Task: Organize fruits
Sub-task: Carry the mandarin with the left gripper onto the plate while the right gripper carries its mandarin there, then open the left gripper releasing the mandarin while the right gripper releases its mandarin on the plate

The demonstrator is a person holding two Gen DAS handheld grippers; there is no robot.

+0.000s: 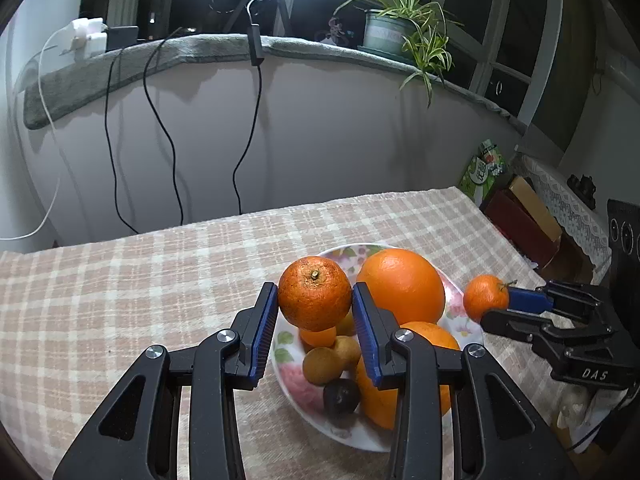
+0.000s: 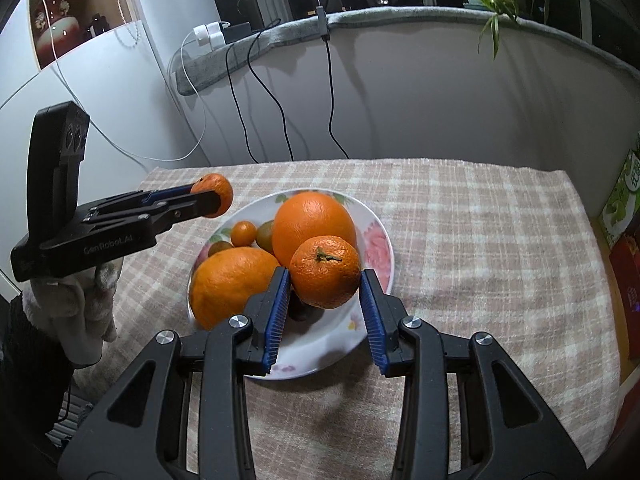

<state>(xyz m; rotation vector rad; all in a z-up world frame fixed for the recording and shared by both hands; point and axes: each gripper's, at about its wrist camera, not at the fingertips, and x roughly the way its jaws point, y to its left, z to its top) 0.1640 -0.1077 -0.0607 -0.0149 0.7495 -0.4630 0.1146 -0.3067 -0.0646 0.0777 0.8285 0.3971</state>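
A floral plate on the checked tablecloth holds two large oranges, a tiny orange, kiwis and a dark fruit. My left gripper is shut on a mandarin above the plate's left rim; it also shows in the right wrist view. My right gripper is shut on another mandarin above the plate's near right side; it also shows in the left wrist view.
The table stands against a curved white wall with hanging cables. A sill above carries a potted plant and chargers. Boxes stand beyond the table's right edge.
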